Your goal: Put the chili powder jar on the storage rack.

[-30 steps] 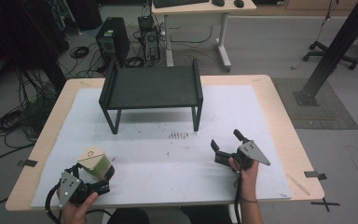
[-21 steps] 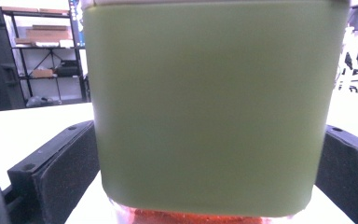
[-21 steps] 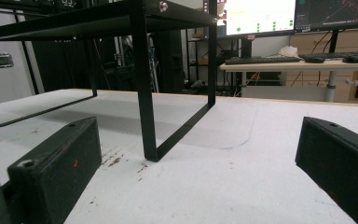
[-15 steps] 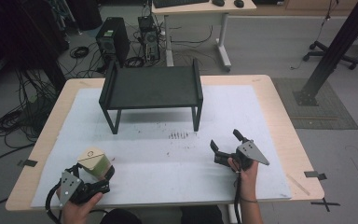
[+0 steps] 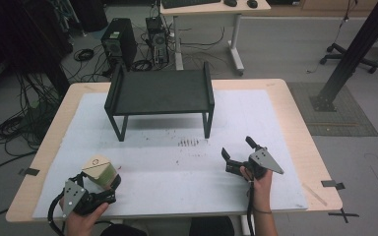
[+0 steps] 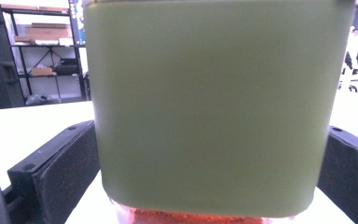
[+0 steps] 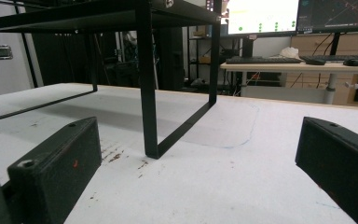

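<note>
A green square jar [image 5: 100, 170] with a tan lid stands on the white mat near the table's front left corner. My left gripper [image 5: 102, 181] is shut on it. In the left gripper view the jar [image 6: 214, 107] sits between the two black pads [image 6: 56, 163], touching each, and a reddish band shows at its base. My right gripper [image 5: 236, 147] rests open at the front right with nothing between its jaws. In the right gripper view its pads [image 7: 60, 158] stand wide apart over bare mat, pointing toward the black stand [image 7: 147, 84].
A black metal stand [image 5: 160, 91] with a flat top sits at the back middle of the mat [image 5: 256, 118]. Small dark marks [image 5: 191, 143] dot the mat in front of it. Behind the table are a desk, computers and cables on the floor.
</note>
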Demonstrator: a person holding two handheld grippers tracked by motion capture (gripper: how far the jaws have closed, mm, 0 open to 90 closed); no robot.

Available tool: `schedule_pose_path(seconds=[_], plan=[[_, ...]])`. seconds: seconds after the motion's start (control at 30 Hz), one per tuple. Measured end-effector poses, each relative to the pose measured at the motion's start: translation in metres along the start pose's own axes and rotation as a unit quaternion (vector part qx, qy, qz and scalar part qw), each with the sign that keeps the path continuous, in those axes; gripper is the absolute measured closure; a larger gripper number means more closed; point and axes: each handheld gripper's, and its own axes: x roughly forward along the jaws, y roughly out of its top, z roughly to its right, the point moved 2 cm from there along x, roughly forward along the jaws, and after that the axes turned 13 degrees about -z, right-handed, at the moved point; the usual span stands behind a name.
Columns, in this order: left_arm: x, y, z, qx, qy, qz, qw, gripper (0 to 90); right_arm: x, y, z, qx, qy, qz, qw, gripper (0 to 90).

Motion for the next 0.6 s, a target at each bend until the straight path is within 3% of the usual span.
schedule_pose_path(seconds=[0.6], plan=[[-0.0001, 0.0, 0.0, 0.0, 0.0, 0.0, 1.0, 0.2, 0.0, -0.0001, -0.0007, -0.005, -0.002, 0.0, 1.0, 0.1]])
